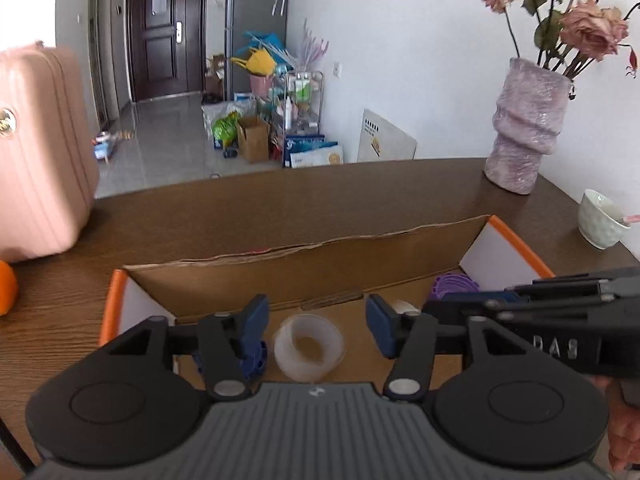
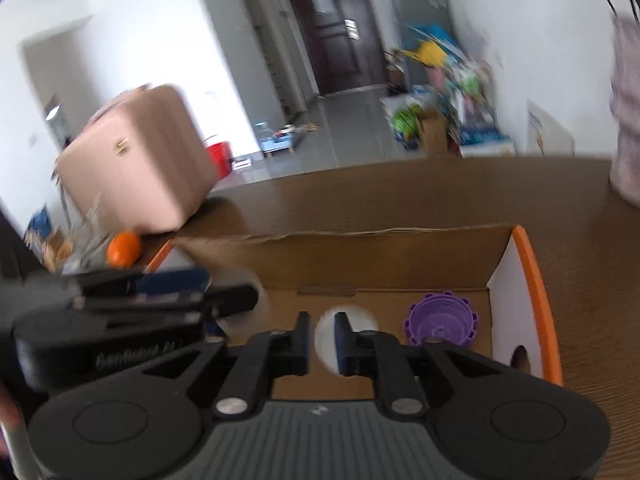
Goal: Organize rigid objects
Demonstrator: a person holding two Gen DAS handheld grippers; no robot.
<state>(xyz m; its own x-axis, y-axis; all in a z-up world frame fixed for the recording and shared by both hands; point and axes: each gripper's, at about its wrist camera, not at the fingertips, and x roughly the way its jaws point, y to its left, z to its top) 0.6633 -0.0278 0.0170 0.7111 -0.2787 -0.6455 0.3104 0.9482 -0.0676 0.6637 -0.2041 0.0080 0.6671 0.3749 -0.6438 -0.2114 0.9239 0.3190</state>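
Gaping hand-held gripper [image 1: 316,326] (left) above clear cup [image 1: 309,347]

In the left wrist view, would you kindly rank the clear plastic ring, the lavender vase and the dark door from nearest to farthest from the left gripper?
1. Clear plastic ring: in the cardboard box, between the left gripper fingers.
2. Lavender vase: on the table's far right.
3. Dark door: down the hallway, upper left.

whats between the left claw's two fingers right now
A clear plastic cup lying in the cardboard box, seen in the left wrist view between the fingers of the left claw, which don't touch it.
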